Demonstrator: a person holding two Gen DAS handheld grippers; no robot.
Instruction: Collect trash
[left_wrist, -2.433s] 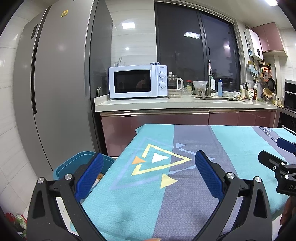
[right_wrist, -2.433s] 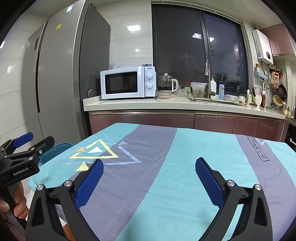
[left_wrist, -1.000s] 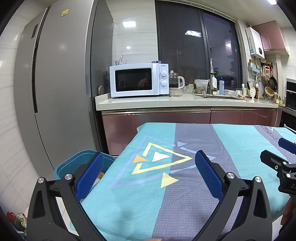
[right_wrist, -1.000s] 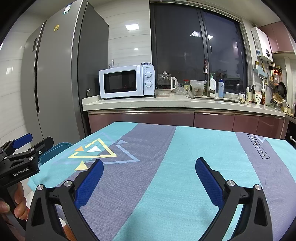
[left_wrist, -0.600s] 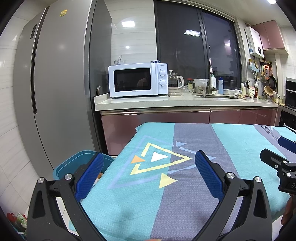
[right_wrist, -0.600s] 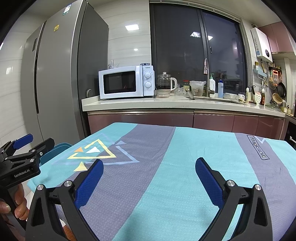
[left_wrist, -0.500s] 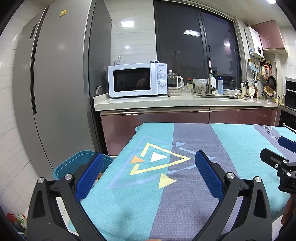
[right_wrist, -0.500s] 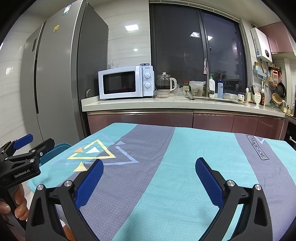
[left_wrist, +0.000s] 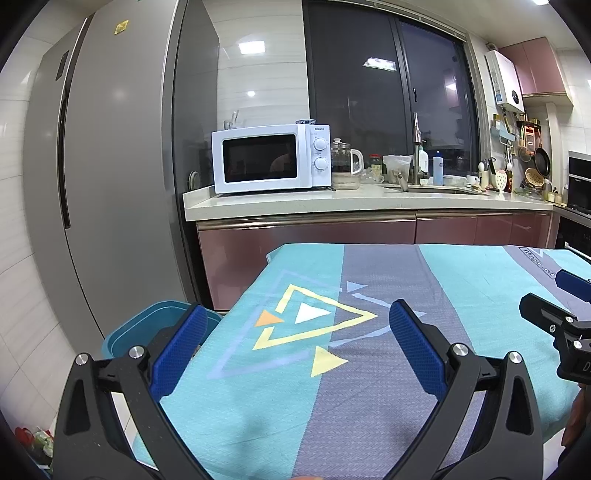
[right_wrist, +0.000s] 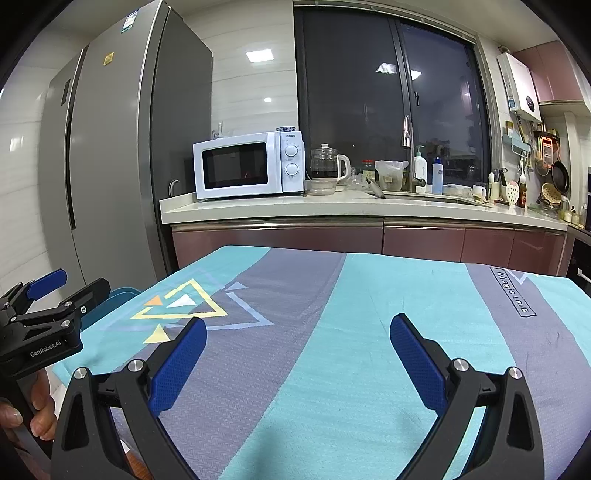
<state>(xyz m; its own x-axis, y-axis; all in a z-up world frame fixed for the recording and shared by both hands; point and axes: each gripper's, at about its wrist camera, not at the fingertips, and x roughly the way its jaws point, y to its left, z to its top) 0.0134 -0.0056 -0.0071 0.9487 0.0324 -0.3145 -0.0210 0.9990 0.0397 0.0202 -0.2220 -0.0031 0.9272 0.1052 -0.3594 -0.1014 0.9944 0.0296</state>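
A teal bin (left_wrist: 147, 317) stands on the floor at the table's left edge, partly hidden behind my left gripper's left finger; its rim also shows in the right wrist view as the bin (right_wrist: 122, 293). My left gripper (left_wrist: 295, 334) is open above the near left part of the table, nothing between its blue pads. My right gripper (right_wrist: 295, 349) is open over the middle of the table, also holding nothing. Each gripper shows in the other's view: the right gripper (left_wrist: 565, 302) at the right edge, the left gripper (right_wrist: 55, 291) at the left edge. No trash is visible on the tablecloth.
The table wears a teal and grey cloth (right_wrist: 369, 332) with triangle prints. Behind it run a counter (left_wrist: 369, 206) with a white microwave (left_wrist: 269, 158), a kettle and a sink, and a tall grey fridge (left_wrist: 110, 166) at left. Small items (left_wrist: 33, 439) lie on the floor at bottom left.
Almost nothing differs. Both views drift very slightly; both grippers stay open and hold nothing throughout.
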